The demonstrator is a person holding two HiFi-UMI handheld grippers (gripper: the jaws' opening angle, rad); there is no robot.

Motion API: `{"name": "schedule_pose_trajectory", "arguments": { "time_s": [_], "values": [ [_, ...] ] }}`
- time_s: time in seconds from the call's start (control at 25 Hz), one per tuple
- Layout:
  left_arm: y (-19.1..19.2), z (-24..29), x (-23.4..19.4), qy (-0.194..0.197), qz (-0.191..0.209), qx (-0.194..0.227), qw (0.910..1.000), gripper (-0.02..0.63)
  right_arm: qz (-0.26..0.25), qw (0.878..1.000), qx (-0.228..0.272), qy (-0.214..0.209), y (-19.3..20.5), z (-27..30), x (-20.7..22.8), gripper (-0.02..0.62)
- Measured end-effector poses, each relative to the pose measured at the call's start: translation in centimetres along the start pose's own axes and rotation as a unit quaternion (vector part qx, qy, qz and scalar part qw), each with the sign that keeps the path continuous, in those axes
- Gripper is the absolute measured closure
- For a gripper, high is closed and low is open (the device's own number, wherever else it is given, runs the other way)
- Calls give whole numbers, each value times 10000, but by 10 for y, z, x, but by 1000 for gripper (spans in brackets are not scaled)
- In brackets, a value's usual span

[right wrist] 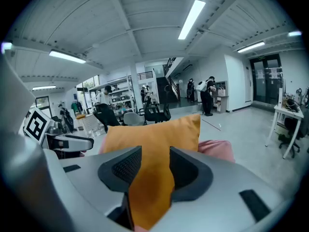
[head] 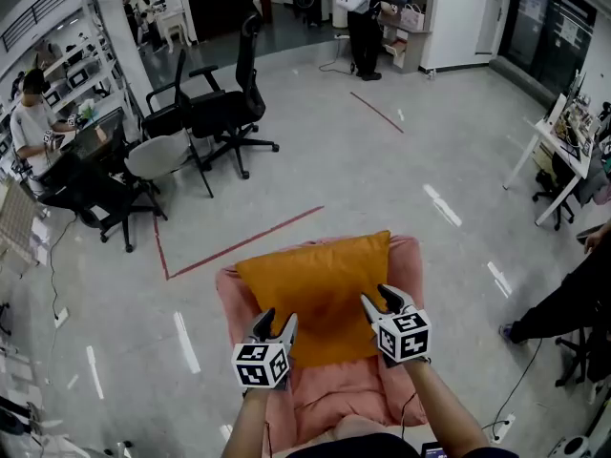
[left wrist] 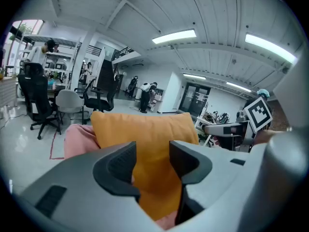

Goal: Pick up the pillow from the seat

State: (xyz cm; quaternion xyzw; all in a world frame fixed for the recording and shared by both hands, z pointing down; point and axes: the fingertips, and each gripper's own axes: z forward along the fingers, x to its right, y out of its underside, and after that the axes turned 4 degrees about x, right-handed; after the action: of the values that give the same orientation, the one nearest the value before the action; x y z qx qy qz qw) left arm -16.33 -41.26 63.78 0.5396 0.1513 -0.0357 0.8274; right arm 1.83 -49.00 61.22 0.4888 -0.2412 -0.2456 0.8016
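An orange pillow [head: 315, 294] lies on a pink cushioned seat [head: 412, 260] just in front of me. My left gripper [head: 277, 320] is at the pillow's near left edge and my right gripper [head: 380, 299] at its near right edge. In the left gripper view, the jaws of the left gripper [left wrist: 152, 153] stand apart, with the pillow [left wrist: 145, 129] filling the gap and the seat [left wrist: 79, 139] to the left. In the right gripper view, the right gripper [right wrist: 155, 161] is also open, with orange fabric [right wrist: 154, 134] between the jaws. I see no pad pressing on it.
Black office chairs [head: 224, 103] and a white chair [head: 158, 156] stand on the floor beyond the seat. A red tape line [head: 243, 241] runs across the floor. One person sits at a desk [head: 29, 122] on the left. Another person's leg [head: 568, 308] is at the right.
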Motion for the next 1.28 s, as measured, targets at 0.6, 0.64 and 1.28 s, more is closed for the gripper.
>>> {"name": "schedule_pose_trajectory", "arguments": {
  "time_s": [0.6, 0.64, 1.28],
  "values": [
    [17, 31, -50, -679, 30, -225, 9974, 242, -68, 9990, -336, 269, 27, 34, 35, 318],
    [18, 33, -53, -731, 46, -223, 9971, 228, -63, 9990, -337, 275, 27, 36, 36, 314],
    [29, 60, -71, -915, 179, -624, 9937, 173, -90, 9989, -422, 195, 31, 59, 44, 307]
  ]
}}
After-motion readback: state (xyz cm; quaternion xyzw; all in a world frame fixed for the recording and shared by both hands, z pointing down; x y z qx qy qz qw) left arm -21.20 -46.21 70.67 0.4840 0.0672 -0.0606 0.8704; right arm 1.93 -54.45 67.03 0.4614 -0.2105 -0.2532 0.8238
